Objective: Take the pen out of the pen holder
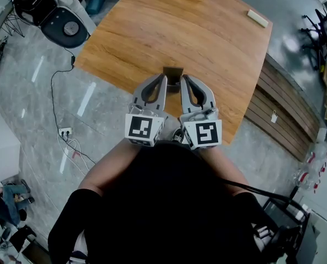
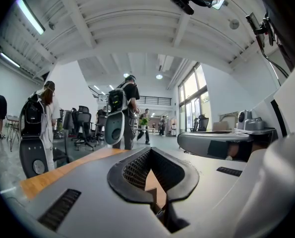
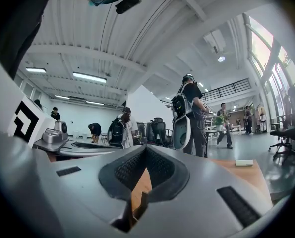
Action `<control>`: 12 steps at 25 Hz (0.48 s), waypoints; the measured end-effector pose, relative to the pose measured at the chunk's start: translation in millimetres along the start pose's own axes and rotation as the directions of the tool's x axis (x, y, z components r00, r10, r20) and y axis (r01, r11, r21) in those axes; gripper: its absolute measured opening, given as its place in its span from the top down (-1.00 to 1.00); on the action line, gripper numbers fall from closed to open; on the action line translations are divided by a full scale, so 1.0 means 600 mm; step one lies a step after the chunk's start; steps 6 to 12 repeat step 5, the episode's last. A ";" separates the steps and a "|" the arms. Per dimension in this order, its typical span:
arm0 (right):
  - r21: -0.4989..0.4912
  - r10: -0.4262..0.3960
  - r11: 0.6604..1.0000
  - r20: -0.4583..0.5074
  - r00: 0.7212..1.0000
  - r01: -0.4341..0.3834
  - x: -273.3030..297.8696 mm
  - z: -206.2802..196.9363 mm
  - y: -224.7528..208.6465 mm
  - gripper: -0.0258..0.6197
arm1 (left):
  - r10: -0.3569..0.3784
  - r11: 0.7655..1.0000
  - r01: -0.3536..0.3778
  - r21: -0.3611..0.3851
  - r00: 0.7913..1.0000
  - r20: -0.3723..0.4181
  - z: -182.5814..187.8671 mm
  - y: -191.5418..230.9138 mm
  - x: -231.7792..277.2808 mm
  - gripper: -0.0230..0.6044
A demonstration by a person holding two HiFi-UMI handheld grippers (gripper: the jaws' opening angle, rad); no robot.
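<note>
Just short of the pen holder (image 1: 173, 73) on the wooden table (image 1: 207, 48), the left gripper (image 1: 164, 78) and right gripper (image 1: 184, 78) hung side by side, each with its jaws closed on nothing.

only the pen holder (image 1: 173, 73) and a far white block (image 1: 257, 18) interrupt the open table (image 1: 152, 32).

Place: open-plan office hall
Ceiling: white beams (image 2: 75, 16), strip light (image 2: 30, 16) at 10 o'clock
Furniture: swivel chairs (image 2: 83, 128) at 9 o'clock, wooden table (image 1: 179, 26)
Windows: tall panes (image 2: 192, 90) at 2 o'clock
</note>
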State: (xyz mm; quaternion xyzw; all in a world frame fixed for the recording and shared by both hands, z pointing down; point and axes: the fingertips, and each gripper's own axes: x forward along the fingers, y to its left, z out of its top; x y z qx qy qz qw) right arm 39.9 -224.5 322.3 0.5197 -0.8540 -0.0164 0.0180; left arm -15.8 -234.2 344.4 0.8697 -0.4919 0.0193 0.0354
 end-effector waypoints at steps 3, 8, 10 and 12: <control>0.003 -0.004 1.000 -0.009 1.000 0.004 -0.001 -0.003 -0.001 0.88 | -0.001 1.000 0.001 -0.003 1.000 0.003 0.004 0.000 0.001 0.91; 0.009 -0.010 1.000 -0.012 1.000 0.010 -0.003 -0.004 -0.002 0.88 | -0.001 1.000 0.001 -0.010 1.000 0.004 0.007 -0.001 0.001 0.91; 0.009 -0.010 1.000 -0.012 1.000 0.010 -0.003 -0.004 -0.002 0.88 | -0.001 1.000 0.001 -0.010 1.000 0.004 0.007 -0.001 0.001 0.91; 0.009 -0.010 1.000 -0.012 1.000 0.010 -0.003 -0.004 -0.002 0.88 | -0.001 1.000 0.001 -0.010 1.000 0.004 0.007 -0.001 0.001 0.91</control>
